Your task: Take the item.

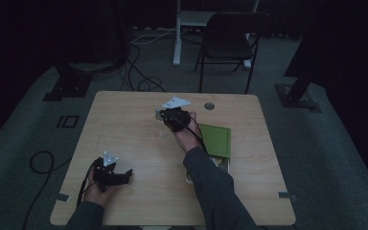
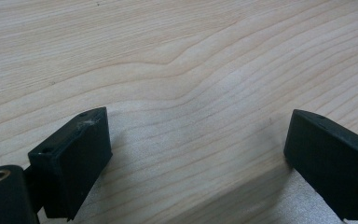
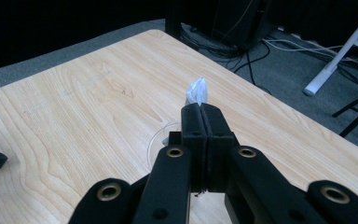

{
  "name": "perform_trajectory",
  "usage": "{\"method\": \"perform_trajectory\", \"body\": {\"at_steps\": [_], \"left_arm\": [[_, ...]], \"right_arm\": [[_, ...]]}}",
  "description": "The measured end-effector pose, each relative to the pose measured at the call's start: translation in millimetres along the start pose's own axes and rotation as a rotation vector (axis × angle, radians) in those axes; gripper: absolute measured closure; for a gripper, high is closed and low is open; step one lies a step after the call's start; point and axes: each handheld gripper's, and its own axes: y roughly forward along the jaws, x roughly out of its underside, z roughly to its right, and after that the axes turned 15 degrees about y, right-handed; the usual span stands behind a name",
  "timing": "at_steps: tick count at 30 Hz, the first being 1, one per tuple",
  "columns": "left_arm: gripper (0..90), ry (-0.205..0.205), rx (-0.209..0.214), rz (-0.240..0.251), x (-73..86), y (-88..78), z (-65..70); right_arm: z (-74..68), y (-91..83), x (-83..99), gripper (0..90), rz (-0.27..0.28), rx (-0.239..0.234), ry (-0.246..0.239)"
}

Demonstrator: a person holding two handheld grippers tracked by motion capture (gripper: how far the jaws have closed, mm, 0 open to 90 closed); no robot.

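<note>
I am holding the right tool over the middle of the tabletop, its jaws pressed together and pinching a small scrap of clear plastic wrap that is sticking up just past the tips. Under the tool, a faint clear ring is lying on the wood; I cannot tell what it is. Ahead of this tool the wood is running bare to the far left corner, and past that edge grey carpet and black cables are lying on the floor.

I am resting the left tool low at the near left of the tabletop, jaws spread wide with nothing but pale wood grain between them. In the high view it is sitting well apart from the right tool, with open wood between the two.

Just to the right of the right hand, a green booklet is lying flat near the right edge. Any print on it is too small for me to read. A round grommet is sitting near the far edge, beyond the right tool.

The room is dark. A black folding chair and a white stand leg are standing beyond the far edge.
</note>
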Motion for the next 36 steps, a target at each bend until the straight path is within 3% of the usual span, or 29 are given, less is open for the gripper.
{"method": "perform_trajectory", "body": {"at_steps": [32,33,35,36], "left_arm": [[8.0,-0.001,0.002,-0.001,0.0,0.0,0.1],[8.0,-0.001,0.002,-0.001,0.0,0.0,0.1],[8.0,-0.001,0.002,-0.001,0.0,0.0,0.1],[8.0,-0.001,0.002,-0.001,0.0,0.0,0.1]], "right_arm": [[1.4,14.8,3.6,89.1,-0.072,0.028,-0.004],[1.6,14.9,3.4,87.3,-0.074,0.025,-0.005],[1.2,15.4,3.5,73.8,-0.068,0.032,-0.008],[1.2,15.4,3.5,73.8,-0.068,0.032,-0.008]]}}
